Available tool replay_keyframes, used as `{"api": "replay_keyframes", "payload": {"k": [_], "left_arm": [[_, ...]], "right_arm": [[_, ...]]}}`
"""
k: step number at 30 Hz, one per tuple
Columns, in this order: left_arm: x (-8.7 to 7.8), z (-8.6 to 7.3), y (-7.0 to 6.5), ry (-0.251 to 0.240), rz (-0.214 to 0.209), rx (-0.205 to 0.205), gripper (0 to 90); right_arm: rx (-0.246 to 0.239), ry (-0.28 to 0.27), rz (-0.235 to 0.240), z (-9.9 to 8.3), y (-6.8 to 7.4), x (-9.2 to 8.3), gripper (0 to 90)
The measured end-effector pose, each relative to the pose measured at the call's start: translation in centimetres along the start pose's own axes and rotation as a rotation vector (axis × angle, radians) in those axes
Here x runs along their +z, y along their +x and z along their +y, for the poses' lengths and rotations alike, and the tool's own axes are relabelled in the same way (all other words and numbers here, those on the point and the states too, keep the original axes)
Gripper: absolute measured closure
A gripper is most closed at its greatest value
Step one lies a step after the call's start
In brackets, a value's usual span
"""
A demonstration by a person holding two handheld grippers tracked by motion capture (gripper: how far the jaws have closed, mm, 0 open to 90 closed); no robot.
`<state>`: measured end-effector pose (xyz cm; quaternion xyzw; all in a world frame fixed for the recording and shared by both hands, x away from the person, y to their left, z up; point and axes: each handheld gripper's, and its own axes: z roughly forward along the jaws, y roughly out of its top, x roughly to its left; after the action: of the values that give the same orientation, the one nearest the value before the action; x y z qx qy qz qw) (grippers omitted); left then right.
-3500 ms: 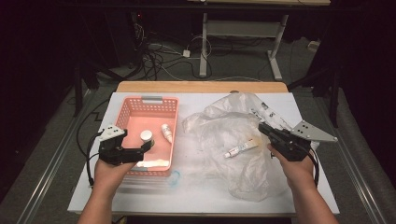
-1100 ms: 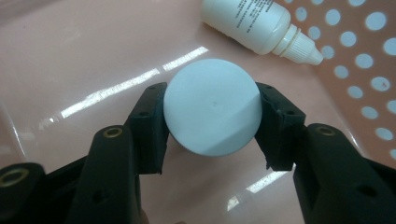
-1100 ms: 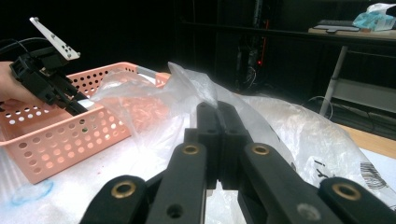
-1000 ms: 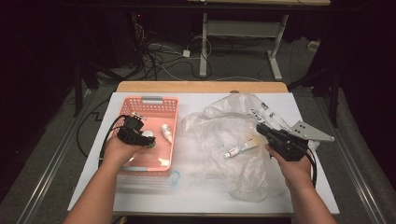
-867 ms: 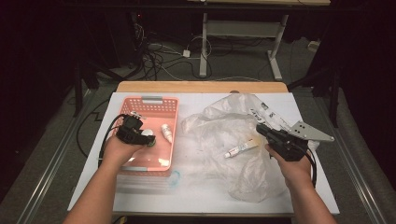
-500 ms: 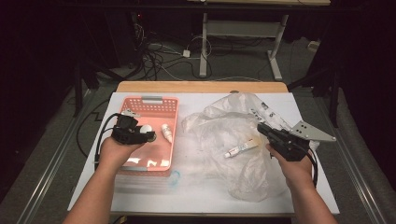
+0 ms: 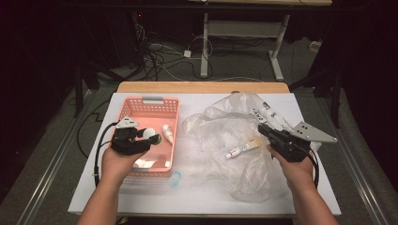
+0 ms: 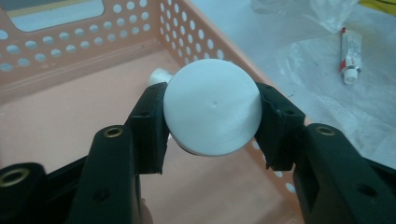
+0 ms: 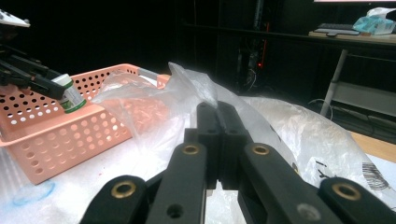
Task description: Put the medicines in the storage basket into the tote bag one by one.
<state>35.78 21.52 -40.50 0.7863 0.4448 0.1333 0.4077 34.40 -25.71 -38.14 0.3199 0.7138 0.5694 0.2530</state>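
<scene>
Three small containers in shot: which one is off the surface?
The white-capped jar, clamped in the left gripper above the pink basket. The small bottle lies in the basket; the tube lies on the plastic bag.

My white table [image 7: 141,199] sits in a dark room. At twelve o'clock, cables [image 7: 159,56] tangle on the grey floor [image 7: 42,159] beside a white desk frame [image 7: 244,33].
</scene>
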Motion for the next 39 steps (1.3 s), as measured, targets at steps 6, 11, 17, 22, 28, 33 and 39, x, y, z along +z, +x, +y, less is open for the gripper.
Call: {"api": "replay_keyframes", "payload": {"k": [6, 11, 17, 22, 28, 33, 39], "left_arm": [[-0.3, -0.5, -1.0, -0.030, -0.015, 0.016, 48.9], [-0.5, -0.9, -1.5, -0.056, -0.027, 0.023, 48.9], [-0.7, -1.3, -2.3, -0.090, -0.035, 0.043, 48.9], [-0.9, -1.2, -2.9, -0.113, -0.033, 0.051, 49.0], [-1.1, -0.9, -3.7, -0.140, -0.063, 0.050, 49.0], [-0.9, -0.8, -4.5, -0.151, -0.086, 0.058, 49.0], [-0.8, -0.7, -5.3, -0.162, -0.101, 0.071, 49.0]], "right_arm": [[-0.001, 0.003, 0.004, 0.0, 0.1, 0.0, 90.0], [-0.008, 0.001, 0.003, 0.0, 0.1, 0.0, 90.0], [-0.008, -0.001, 0.004, 0.0, 0.2, 0.0, 90.0], [-0.007, -0.002, 0.004, 0.0, 0.2, -0.1, 90.0], [-0.002, -0.003, 0.005, 0.1, 0.2, -0.1, 90.0], [-0.007, -0.001, 0.009, 0.0, 0.3, 0.0, 90.0], [-0.010, 0.001, 0.011, 0.0, 0.4, 0.0, 90.0]]}}
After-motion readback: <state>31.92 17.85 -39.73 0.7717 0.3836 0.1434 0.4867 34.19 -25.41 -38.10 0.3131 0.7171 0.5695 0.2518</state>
